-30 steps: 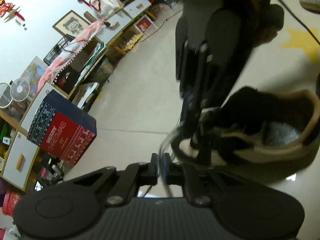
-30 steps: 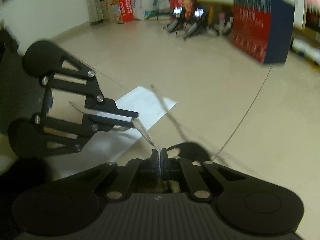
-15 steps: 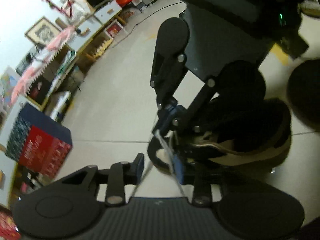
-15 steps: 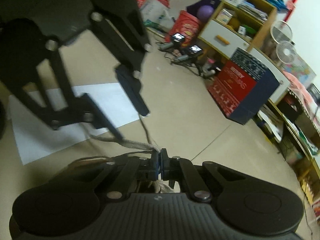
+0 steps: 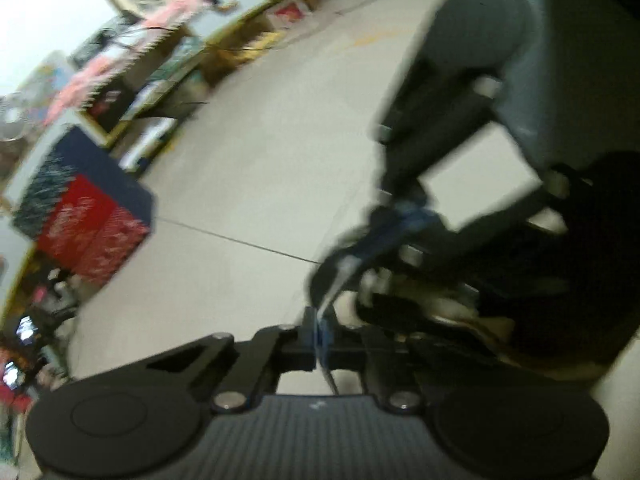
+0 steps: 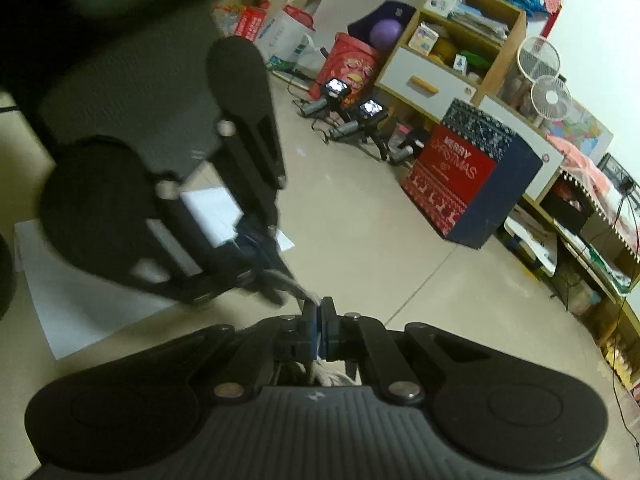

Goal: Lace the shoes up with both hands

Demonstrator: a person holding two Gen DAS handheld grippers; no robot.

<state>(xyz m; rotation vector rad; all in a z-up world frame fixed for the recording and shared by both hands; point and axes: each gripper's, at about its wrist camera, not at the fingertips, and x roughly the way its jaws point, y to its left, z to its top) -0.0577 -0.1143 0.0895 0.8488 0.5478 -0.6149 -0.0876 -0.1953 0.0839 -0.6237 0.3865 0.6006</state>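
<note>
The landmark is the Christmas gift box point(image 5: 80, 220), a red and navy carton on the tiled floor point(image 5: 260, 168) at the left of the left wrist view. Well to the right of the box, at the lower right of that view, the shoe point(image 5: 460, 312) rests on the floor, dark with a tan collar and a pale toe; motion blur hides its eyelets. The left gripper point(image 5: 320, 336) sits between box and shoe, its jaws fully closed on a flat pale shoelace point(image 5: 340, 280) that rises toward the right gripper point(image 5: 404, 220), which hangs directly above the shoe. In the right wrist view the order reverses: the left gripper point(image 6: 260, 256) stands at the left over a white paper sheet point(image 6: 80, 304), and the box point(image 6: 468, 176) stands well to the right beside the shelving unit point(image 6: 460, 52). The right gripper point(image 6: 319, 332) is also closed, pinching a lace strand point(image 6: 296, 284) that spans the short gap to the left gripper. The lace is judged light, limp and flat: it holds no shape, sags when slack and can slide through smooth pads under tension. Grip each strand close to the shoe, flat face against the pads, and maintain mild tension. The shoe appears light with a soft upper and may shift on the floor if either strand is pulled hard.
</note>
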